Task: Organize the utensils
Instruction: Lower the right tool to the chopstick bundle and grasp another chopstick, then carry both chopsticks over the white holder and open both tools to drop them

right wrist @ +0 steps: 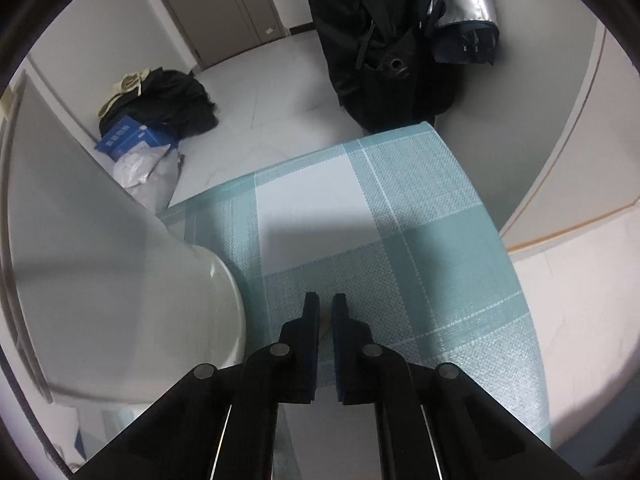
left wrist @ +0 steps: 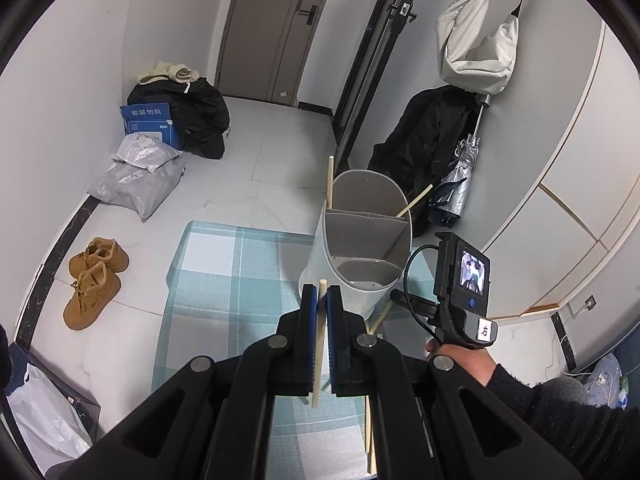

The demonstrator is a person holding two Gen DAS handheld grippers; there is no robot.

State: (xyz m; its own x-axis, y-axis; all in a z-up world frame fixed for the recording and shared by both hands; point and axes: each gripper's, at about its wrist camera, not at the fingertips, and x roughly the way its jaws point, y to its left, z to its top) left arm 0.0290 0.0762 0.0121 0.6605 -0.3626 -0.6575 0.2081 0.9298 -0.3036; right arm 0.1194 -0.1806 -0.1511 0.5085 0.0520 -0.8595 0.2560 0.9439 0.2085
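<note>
My left gripper (left wrist: 323,290) is shut on a pale wooden chopstick (left wrist: 319,344), which stands nearly upright between the blue pads just in front of the white divided utensil holder (left wrist: 368,240). Two chopsticks (left wrist: 330,180) lean in the holder's far compartment. My right gripper (right wrist: 326,300) is low over the teal plaid cloth (right wrist: 420,200), to the right of the holder (right wrist: 120,260). Its jaws are closed, with a tan chopstick sliver (right wrist: 325,326) between the pads. Other loose chopsticks (left wrist: 369,420) lie on the cloth.
A hand (left wrist: 460,356) in a dark sleeve holds the right gripper's handle beside the holder. On the floor beyond are tan boots (left wrist: 94,280), grey parcels (left wrist: 140,172), a blue box (left wrist: 148,120) and dark clothes. A dark coat and folded umbrella (left wrist: 460,184) hang behind the holder.
</note>
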